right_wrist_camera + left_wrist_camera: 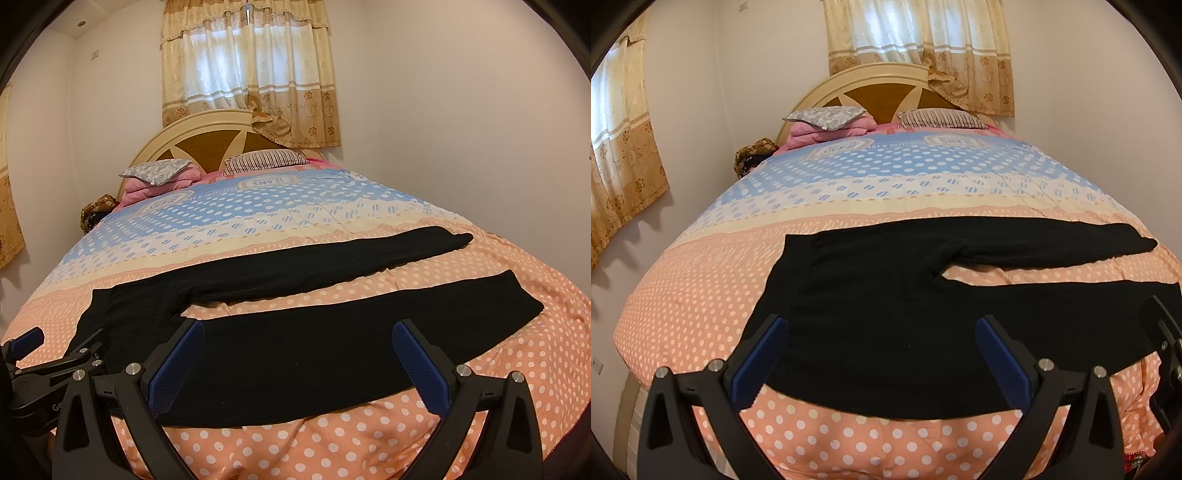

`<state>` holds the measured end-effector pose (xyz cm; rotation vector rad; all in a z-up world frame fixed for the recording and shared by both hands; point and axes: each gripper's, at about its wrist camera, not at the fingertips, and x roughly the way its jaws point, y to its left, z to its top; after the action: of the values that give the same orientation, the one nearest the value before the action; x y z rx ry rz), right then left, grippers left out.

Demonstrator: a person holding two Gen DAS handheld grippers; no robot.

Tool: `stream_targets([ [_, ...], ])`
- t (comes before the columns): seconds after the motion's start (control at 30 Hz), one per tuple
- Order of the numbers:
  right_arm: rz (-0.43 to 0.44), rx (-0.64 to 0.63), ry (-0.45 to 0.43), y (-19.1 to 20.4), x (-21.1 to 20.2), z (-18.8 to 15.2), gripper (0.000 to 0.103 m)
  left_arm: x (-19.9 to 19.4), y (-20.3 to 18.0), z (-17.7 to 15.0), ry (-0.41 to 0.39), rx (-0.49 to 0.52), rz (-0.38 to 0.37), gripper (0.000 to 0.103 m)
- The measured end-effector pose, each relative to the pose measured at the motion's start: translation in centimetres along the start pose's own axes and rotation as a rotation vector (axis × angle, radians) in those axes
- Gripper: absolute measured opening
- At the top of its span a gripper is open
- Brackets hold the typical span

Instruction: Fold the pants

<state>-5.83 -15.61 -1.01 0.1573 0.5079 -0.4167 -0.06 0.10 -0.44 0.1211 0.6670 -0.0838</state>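
Observation:
Black pants (886, 295) lie flat across the near part of the bed, waist to the left, both legs stretched to the right with a gap between them. My left gripper (882, 332) is open and empty, hovering over the hip part near the bed's front edge. My right gripper (299, 336) is open and empty over the near leg (332, 332). The far leg (332, 258) lies behind it. The left gripper also shows at the left edge of the right wrist view (55, 354), and the right gripper shows at the right edge of the left wrist view (1163, 332).
The bed has a polka-dot quilt (701, 295), peach near and blue farther back. Pillows (827, 118) and a headboard (879, 88) are at the far end. Curtains (923, 48) hang behind; a wall runs along the left.

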Motion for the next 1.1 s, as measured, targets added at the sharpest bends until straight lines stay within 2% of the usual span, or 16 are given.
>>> stream_targets([
  [1.1, 0.002, 0.007, 0.021, 0.26, 0.51, -0.75, 0.102, 0.55, -0.15, -0.66, 0.017, 0.008, -0.005, 0.103],
])
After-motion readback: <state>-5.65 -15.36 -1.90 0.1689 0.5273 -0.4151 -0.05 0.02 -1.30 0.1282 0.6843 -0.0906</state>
